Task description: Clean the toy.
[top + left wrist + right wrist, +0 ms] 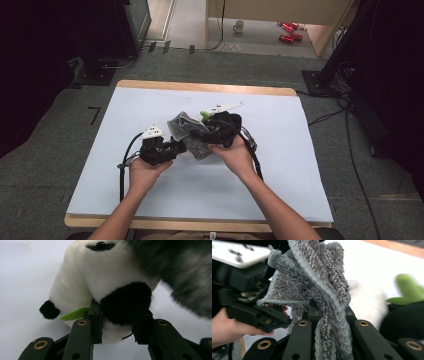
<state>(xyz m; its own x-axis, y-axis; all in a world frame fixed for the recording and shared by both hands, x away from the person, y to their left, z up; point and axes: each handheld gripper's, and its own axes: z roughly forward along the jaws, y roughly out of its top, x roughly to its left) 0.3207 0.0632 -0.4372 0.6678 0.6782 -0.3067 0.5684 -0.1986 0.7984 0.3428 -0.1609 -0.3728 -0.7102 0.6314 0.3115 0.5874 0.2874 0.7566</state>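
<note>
Left tool [117, 323] clamped panda plush [100, 287] by black limb, frame centre; narrow hold, tug risked slip. Right tool [329, 322] pinched grey cloth [317, 290]; cloth could snag left tool.

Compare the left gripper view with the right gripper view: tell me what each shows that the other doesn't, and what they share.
The left gripper view alone shows the panda plush's face and bead eye, with the left gripper shut on its black limb. The right gripper view alone shows the right gripper clamping the grey cloth's stitched hem, beside the person's hand. Both show the grey cloth, some green, and the white table.
</note>
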